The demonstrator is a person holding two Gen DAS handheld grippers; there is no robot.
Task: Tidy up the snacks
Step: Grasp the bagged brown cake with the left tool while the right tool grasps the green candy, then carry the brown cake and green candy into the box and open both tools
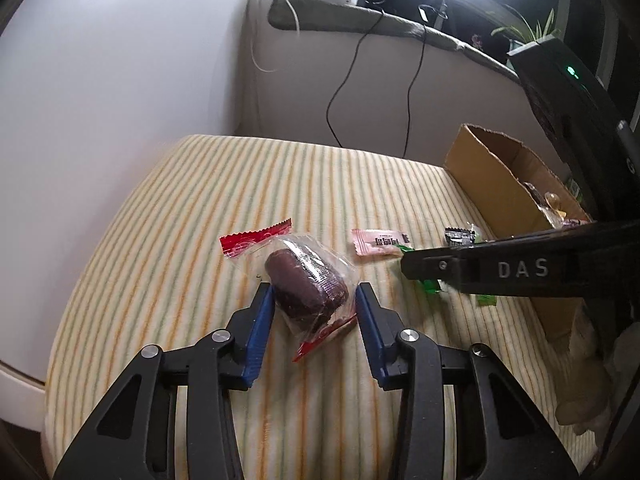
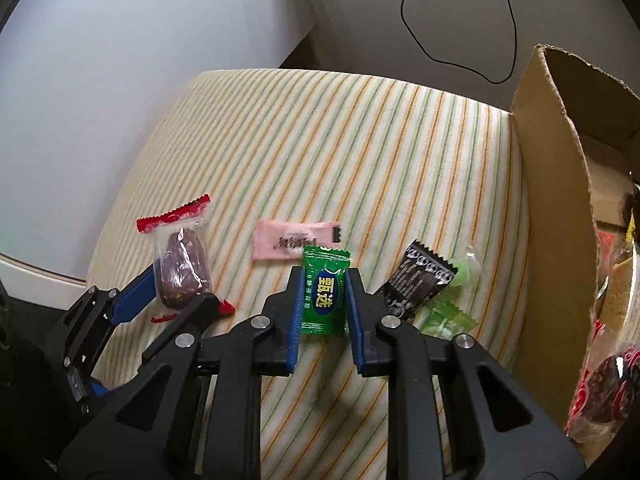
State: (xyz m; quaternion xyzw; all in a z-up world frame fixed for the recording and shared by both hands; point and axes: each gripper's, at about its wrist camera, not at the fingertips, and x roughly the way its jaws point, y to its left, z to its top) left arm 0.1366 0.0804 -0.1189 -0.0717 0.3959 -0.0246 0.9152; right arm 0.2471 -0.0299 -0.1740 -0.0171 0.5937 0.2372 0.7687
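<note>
Snacks are lying scattered on a striped cushion [image 1: 208,200], with a cardboard box [image 1: 492,184] standing at its three o'clock edge and already holding several wrapped pieces. In the left wrist view, the left gripper [image 1: 316,300] is reaching down around a dark brown cake in clear wrap [image 1: 308,284] with red crimped ends; its blue-padded jaws are standing apart on either side of the cake, the left pad seeming to touch the wrap while the right pad is showing a small gap. A pink sachet [image 1: 380,242] is lying at about one o'clock from the cake, well clear of it. In the right wrist view, the right gripper [image 2: 323,300] is pointing steeply down, and its jaws are clamping a green candy [image 2: 325,294], pressing on both of its sides. A black wrapper [image 2: 416,284] is resting just beside that gripper at two o'clock, overlapping some pale green candies [image 2: 448,316] near the box wall. A black cable [image 2: 460,32] is hanging on the wall behind the cushion.
</note>
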